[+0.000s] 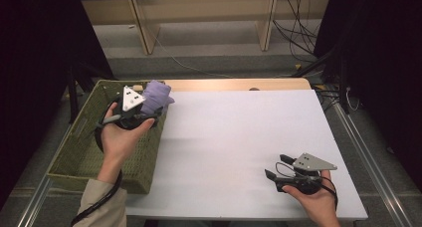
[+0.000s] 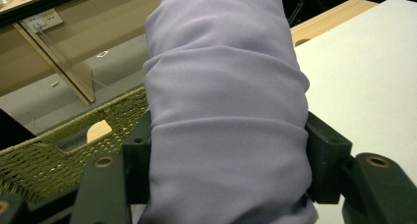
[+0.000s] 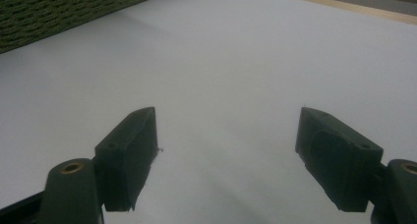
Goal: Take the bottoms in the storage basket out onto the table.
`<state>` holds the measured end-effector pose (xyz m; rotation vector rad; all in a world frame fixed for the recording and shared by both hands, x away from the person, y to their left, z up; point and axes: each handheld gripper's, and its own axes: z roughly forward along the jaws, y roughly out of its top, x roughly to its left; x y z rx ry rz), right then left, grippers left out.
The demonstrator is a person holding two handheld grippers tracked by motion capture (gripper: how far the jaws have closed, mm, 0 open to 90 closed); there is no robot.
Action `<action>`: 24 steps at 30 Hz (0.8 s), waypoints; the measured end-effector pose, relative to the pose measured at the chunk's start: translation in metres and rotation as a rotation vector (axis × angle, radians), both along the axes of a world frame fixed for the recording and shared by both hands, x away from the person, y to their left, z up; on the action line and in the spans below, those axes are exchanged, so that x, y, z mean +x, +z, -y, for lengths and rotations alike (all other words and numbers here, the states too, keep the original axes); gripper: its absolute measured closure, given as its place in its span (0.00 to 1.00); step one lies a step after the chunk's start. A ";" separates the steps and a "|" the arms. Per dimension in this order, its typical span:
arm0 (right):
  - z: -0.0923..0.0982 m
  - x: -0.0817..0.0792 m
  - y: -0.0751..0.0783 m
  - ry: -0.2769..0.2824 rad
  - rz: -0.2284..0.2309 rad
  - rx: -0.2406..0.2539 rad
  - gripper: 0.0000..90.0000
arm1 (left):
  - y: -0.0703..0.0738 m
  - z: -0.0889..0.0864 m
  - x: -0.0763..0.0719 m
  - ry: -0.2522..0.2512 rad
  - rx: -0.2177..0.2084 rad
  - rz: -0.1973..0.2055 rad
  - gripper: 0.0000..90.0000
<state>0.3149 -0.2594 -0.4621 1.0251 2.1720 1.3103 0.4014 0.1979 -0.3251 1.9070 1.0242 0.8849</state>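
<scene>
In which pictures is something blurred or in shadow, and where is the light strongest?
High view: the white tabletop is brightest, both sides dark. Left gripper view: the rolled lilac cloth is sharp enough to show its folds. Right gripper view: the woven green basket is soft, and the tabletop darkens between the jaws.

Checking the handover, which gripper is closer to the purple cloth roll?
Left. The left gripper clamps the cloth roll by the basket; the right gripper sits far across the table.

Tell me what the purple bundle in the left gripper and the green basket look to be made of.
Purple bundle: soft, matte knit or jersey-like fabric, judging by its smooth rolled folds; the exact fibre cannot be told. Green basket: woven cord or grass-like strands, olive and matte, with the plaited texture plain in its wall and a cut-out handle.
</scene>
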 end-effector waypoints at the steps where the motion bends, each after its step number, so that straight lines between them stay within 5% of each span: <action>1: 0.000 0.000 0.000 0.000 0.000 0.000 0.27 | 0.000 0.000 0.000 -0.001 0.000 -0.001 0.41; 24: 0.000 0.000 0.000 0.000 -0.002 -0.002 0.27 | -0.003 0.015 -0.002 -0.041 0.001 -0.012 0.41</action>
